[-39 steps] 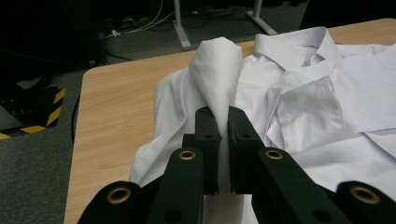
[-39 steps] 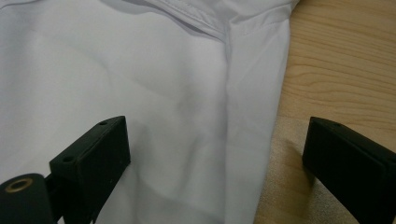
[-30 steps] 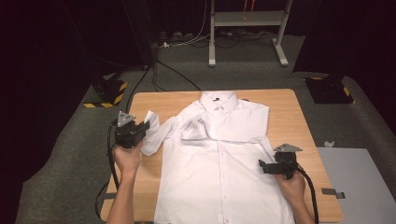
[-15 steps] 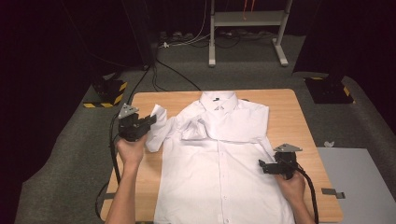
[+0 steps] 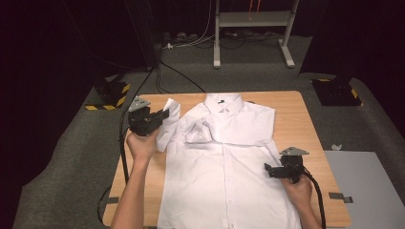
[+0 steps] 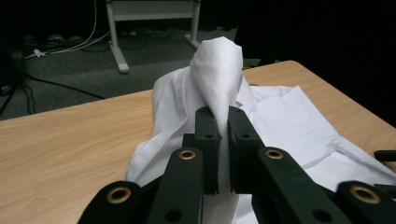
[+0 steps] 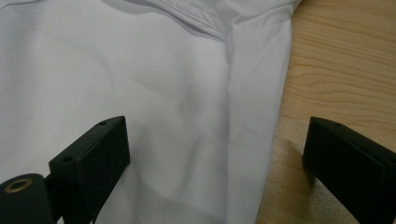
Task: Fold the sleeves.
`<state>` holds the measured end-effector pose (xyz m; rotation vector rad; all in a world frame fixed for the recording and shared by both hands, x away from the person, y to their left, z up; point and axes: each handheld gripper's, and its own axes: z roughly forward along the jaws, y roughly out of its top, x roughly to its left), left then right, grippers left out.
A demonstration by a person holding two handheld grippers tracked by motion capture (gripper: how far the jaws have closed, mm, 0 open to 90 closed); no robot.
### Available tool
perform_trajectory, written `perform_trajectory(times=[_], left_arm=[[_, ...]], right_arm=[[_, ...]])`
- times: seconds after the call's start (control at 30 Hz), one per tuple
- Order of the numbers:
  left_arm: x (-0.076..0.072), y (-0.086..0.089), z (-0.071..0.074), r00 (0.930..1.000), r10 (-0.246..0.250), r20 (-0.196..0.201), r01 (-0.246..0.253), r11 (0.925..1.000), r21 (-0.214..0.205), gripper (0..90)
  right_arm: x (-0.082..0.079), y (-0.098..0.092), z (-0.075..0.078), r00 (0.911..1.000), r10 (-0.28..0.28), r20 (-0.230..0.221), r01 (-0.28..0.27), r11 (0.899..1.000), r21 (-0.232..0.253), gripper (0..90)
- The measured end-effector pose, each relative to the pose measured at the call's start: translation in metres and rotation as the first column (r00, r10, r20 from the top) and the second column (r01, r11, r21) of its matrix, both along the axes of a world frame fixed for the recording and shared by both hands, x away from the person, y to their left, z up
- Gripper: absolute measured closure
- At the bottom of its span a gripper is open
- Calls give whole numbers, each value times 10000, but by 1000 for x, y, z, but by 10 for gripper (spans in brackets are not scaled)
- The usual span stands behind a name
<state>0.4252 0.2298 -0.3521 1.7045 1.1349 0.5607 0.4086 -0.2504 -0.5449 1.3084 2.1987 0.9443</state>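
Note:
A white button-up shirt (image 5: 229, 176) lies front-up on the wooden table (image 5: 298, 112), collar at the far side. Its right sleeve is folded across the chest. My left gripper (image 5: 162, 117) is shut on the shirt's left sleeve (image 5: 169, 125) and holds it lifted off the table at the far left. In the left gripper view the white sleeve cloth (image 6: 217, 79) stands pinched between the two black jaws (image 6: 223, 140). My right gripper (image 5: 267, 171) is open over the shirt's right side edge (image 7: 252, 140), one jaw above the cloth, the other above bare wood.
The table ends close on the left and right, with dark grey carpet (image 5: 71, 157) around it. A metal stand (image 5: 248, 21) and cables lie on the floor behind. A grey mat (image 5: 367, 186) lies at the right.
My left gripper has risen and moved toward the far side and slightly right, carrying the sleeve with it. The right gripper has stayed where it was.

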Motion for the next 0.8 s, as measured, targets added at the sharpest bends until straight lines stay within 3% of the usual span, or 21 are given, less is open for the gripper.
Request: perform_trajectory(times=[0.8], left_arm=[[19, -43, 32, 9948, -695, 745, 693, 9976, 44, 847]], right_arm=[[0, 1, 0, 9999, 120, 1, -120, 9999, 8, 71]])
